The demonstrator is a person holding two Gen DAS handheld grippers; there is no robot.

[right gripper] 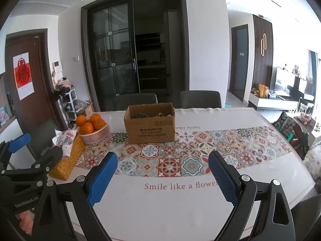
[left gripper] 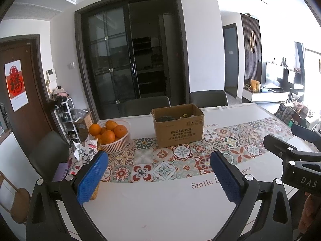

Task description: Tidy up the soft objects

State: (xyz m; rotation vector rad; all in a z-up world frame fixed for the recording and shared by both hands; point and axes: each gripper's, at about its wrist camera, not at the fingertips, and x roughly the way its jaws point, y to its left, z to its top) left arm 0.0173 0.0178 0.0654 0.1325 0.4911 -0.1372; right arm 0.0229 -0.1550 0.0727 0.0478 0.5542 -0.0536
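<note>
Plainly both grippers (left gripper: 158, 158) (right gripper: 162, 160) gape wide — empty.

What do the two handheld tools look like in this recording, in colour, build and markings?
Both match: the left tool and right tool have black angular frames with silver screw heads, and their fingers carry blue pads with a fine grid texture. White lettering marks each black body. No cables or sleeves are visible.
</note>
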